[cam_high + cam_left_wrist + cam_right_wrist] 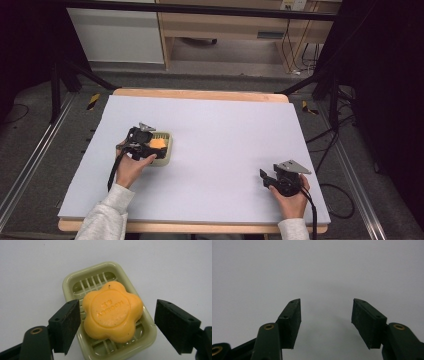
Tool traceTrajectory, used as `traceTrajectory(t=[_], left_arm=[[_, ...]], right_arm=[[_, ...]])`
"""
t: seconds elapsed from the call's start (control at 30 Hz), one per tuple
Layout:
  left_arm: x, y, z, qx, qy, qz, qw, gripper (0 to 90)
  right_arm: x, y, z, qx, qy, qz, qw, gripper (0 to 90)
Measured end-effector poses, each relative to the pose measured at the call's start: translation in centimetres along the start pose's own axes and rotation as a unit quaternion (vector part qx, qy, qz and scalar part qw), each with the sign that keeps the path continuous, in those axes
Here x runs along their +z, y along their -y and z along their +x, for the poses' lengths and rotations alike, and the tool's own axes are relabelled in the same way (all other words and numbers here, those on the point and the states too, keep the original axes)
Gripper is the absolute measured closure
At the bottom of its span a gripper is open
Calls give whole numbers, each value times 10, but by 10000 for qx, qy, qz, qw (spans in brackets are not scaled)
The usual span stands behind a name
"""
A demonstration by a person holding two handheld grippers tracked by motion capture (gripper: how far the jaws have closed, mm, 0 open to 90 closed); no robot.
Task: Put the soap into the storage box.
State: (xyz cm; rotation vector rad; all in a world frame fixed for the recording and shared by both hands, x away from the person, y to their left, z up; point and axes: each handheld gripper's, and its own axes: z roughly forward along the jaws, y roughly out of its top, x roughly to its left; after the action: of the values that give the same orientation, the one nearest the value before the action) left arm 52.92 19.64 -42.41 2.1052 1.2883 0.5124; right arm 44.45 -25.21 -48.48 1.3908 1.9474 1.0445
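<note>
An orange flower-shaped soap lies in a pale green slotted soap dish on the left half of the table. My left gripper is open over the dish, one jaw on each side of the soap; the left pad is very near the soap and the right one stands clear of it. From above, the soap, the dish and the left gripper sit together. Near the front right, my right gripper is low over the sheet. Its jaws are open with nothing between them.
A pale lilac sheet covers the wooden table, whose edge shows at the back. Black stand legs and cables lie on the floor on both sides. A wooden desk stands beyond the table.
</note>
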Motion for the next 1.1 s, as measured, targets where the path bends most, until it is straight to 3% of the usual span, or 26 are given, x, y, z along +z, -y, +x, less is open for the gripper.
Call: traceTrajectory(t=[0.23, 0.53, 0.9, 1.1], left_arm=[[-14, 8, 2, -59, 67, -320, 9994, 203], [-26, 31, 5, -125, 212, -609, 9978, 205], [-39, 63, 15, -173, 129, -857, 9961, 207], [-40, 83, 25, -147, 42, -831, 9964, 209]], right_arm=[[-1, 0, -1, 5, 35, -30, 10000, 403], [-2, 0, -1, 74, 17, -42, 10000, 377], [-2, 1, -5, 64, 126, -79, 9999, 308], [-4, 2, -8, 158, 167, -91, 9997, 298]])
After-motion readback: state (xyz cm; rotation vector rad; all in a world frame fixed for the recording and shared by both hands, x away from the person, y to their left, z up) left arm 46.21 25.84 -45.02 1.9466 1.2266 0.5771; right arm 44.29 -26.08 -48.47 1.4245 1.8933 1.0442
